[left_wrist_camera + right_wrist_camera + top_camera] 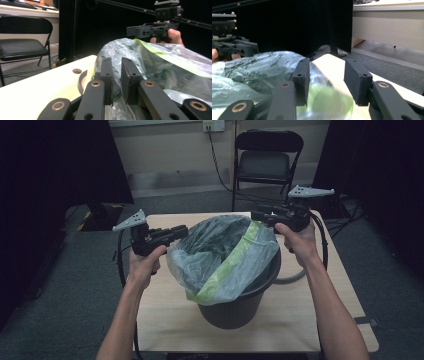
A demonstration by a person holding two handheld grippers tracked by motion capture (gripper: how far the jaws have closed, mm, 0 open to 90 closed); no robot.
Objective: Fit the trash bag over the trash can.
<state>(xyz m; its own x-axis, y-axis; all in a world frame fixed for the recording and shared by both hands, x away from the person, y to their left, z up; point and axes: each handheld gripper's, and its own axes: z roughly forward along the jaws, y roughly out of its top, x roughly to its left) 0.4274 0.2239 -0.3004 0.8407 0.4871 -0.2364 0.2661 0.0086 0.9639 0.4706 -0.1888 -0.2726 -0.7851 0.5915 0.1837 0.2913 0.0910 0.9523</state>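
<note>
A dark grey bin (235,312) stands on the wooden table (165,320). A translucent plastic bag (220,255) with a green band sits in it, its mouth pulled up above the rim. My left gripper (182,231) is at the bag's left edge. In the left gripper view its jaws (117,63) stand close together with bag film (160,67) pinched between them. My right gripper (256,214) is at the bag's far right edge. Its jaws (327,67) stand wide apart, with the green band (324,100) blurred below the gap.
A black folding chair (267,155) stands beyond the table's far edge. Cables trail on the floor by it. A round hole (77,71) is in the tabletop left of the bin. Dark curtains close off both sides.
</note>
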